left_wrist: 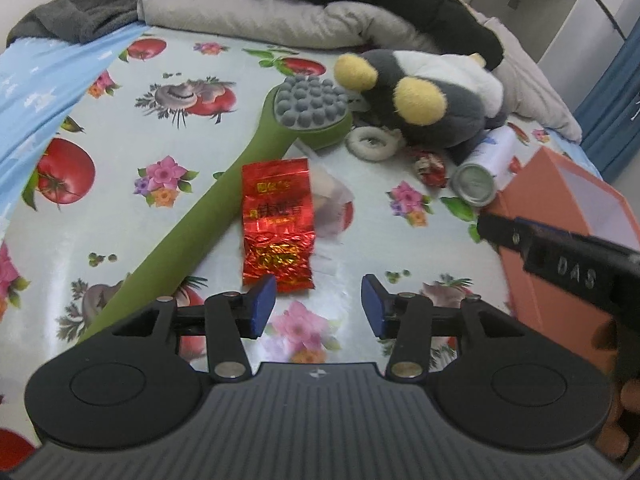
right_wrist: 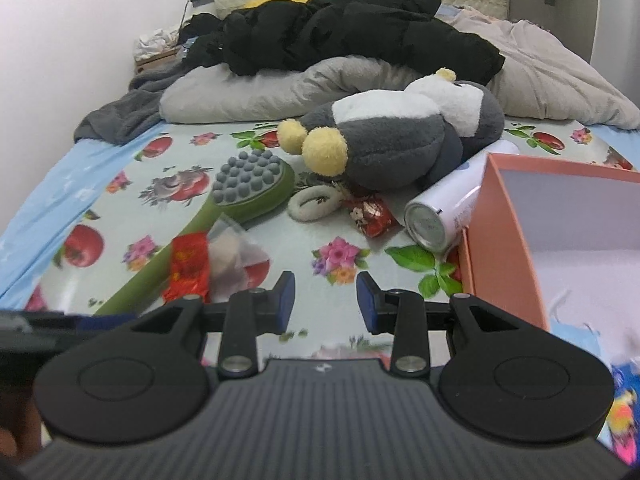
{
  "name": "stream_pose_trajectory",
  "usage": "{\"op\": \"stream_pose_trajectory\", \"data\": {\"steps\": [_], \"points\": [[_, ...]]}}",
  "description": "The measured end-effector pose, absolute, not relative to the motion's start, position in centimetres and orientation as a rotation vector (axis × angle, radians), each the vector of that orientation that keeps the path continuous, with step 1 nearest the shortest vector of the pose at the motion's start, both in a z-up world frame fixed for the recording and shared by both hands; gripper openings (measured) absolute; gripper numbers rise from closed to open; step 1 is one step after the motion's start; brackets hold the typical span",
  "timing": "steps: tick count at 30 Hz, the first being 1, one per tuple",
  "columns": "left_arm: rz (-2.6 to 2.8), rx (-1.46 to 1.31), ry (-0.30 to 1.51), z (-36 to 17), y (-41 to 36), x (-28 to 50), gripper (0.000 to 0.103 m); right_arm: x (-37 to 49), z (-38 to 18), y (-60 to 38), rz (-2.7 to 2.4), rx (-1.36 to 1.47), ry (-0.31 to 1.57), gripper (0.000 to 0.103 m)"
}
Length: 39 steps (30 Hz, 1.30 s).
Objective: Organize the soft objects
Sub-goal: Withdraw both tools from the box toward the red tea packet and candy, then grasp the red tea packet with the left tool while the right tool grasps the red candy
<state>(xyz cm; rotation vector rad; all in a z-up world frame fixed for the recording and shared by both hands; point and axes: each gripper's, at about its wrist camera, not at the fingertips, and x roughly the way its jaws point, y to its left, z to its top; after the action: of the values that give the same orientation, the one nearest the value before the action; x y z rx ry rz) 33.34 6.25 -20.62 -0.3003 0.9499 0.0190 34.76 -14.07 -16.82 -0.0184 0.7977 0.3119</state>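
Note:
A grey and white plush penguin (left_wrist: pixel 436 96) with yellow feet lies on the flowered cloth at the back; it also shows in the right wrist view (right_wrist: pixel 404 140). A white fluffy hair tie (left_wrist: pixel 372 142) (right_wrist: pixel 314 202) lies in front of it. An open pink box (left_wrist: pixel 568 216) (right_wrist: pixel 508 240) stands at the right. My left gripper (left_wrist: pixel 318 304) is open and empty, just short of a red foil packet (left_wrist: pixel 276 224). My right gripper (right_wrist: pixel 325 300) is open and empty above the cloth, left of the box.
A green massage brush (left_wrist: pixel 248 184) (right_wrist: pixel 240 196) lies diagonally at the left. A white can (left_wrist: pixel 486 168) (right_wrist: pixel 444 208) and a small red wrapper (right_wrist: pixel 370 214) lie by the box. A clear bag (right_wrist: pixel 234 256) lies by the packet. Grey bedding (right_wrist: pixel 280 88) and black clothes (right_wrist: pixel 340 32) pile behind.

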Motion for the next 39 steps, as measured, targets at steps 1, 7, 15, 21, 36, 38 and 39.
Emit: {"op": "stream_pose_trajectory", "data": {"steps": [1, 7, 15, 21, 36, 38, 39], "points": [[0.021, -0.305, 0.951, -21.0, 6.4, 33.7, 0.053, 35.5, -17.3, -13.8, 0.303, -0.024, 0.798, 0.037], [0.052, -0.29, 0.941, -22.5, 6.7, 35.1, 0.053, 38.7, -19.1, -12.5, 0.268, -0.061, 0.775, 0.06], [0.098, -0.264, 0.912, -23.2, 6.7, 35.5, 0.053, 42.8, -21.1, -11.8, 0.197, -0.085, 0.775, 0.06], [0.119, -0.255, 0.902, -23.7, 7.0, 35.7, 0.053, 45.4, -22.7, -10.9, 0.148, -0.107, 0.804, 0.059], [0.11, -0.253, 0.878, -23.8, 7.3, 35.6, 0.021, 46.2, -23.8, -11.2, 0.116, -0.123, 0.846, 0.036], [0.11, -0.257, 0.876, -23.7, 7.4, 35.4, 0.018, 45.6, -23.5, -11.4, 0.12, -0.121, 0.845, 0.036], [0.11, -0.256, 0.875, -23.6, 7.4, 35.3, 0.017, 45.3, -23.4, -11.6, 0.122, -0.119, 0.845, 0.036]]}}
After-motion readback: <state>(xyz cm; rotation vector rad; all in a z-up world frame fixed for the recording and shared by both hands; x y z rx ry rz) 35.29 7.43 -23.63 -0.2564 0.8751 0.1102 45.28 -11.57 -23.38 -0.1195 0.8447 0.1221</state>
